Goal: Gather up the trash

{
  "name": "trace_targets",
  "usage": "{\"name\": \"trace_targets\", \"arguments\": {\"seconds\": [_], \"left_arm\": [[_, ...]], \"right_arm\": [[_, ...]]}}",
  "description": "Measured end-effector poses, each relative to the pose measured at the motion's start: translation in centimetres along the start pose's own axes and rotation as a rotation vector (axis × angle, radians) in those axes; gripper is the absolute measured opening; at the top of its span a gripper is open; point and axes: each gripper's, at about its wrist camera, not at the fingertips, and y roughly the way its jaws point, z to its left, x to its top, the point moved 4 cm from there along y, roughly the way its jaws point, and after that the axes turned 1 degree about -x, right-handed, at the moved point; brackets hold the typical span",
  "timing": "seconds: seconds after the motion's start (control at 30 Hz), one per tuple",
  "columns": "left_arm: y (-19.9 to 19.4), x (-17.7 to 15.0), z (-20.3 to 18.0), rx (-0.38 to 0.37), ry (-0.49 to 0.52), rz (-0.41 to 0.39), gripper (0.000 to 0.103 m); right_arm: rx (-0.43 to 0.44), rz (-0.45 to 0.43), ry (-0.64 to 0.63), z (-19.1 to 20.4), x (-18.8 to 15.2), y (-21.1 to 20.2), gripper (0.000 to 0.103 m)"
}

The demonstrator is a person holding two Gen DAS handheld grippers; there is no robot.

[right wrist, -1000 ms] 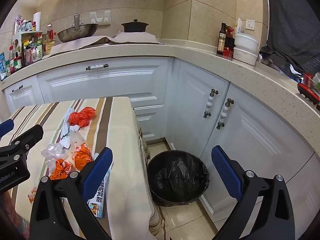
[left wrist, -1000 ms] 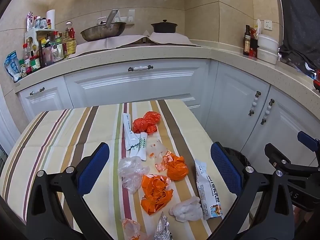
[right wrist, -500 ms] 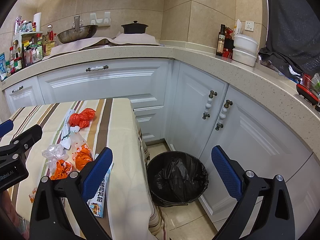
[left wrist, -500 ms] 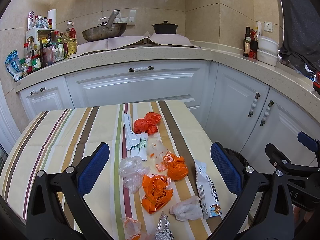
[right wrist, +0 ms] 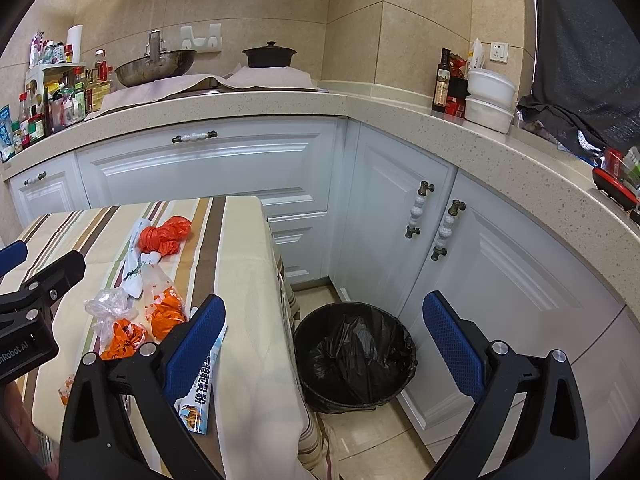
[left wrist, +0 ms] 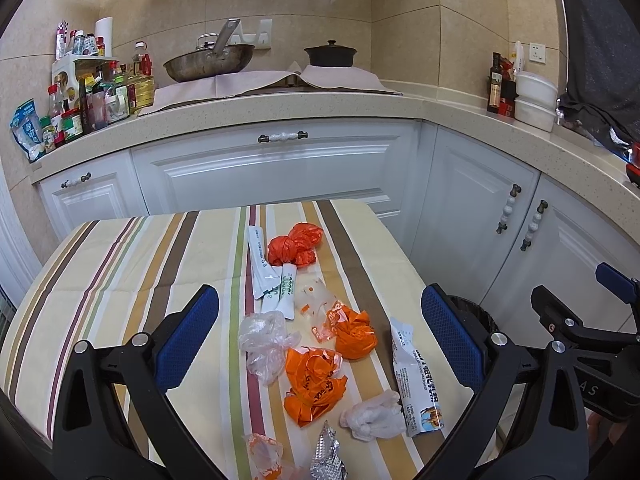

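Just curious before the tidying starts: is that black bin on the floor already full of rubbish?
Apparently empty. The right view looks into the bin: only its crumpled black liner shows, and the wrappers lie on the striped table.

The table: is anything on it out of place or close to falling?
Wrappers and crumpled bags litter the table. The long white packet overhangs the right edge, above the floor rather than the bin.

The striped tablecloth (left wrist: 120, 264) is matt woven cloth, strewn with crinkled glossy orange plastic bags (left wrist: 314, 380) and a clear plastic bag (left wrist: 264, 340). A glossy black plastic liner (right wrist: 356, 356) fills the bin; the speckled stone countertop (right wrist: 280, 100) looks polished, the wok (left wrist: 208, 64) dull metal.
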Motion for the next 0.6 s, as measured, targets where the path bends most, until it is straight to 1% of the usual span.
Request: {"name": "trace_targets", "arguments": {"seconds": [0.6], "left_arm": [[0.16, -0.21, -0.33, -0.003, 0.0, 0.007, 0.099]], "right_arm": [[-0.002, 0.004, -0.003, 0.12, -0.15, 0.17, 0.096]]}}
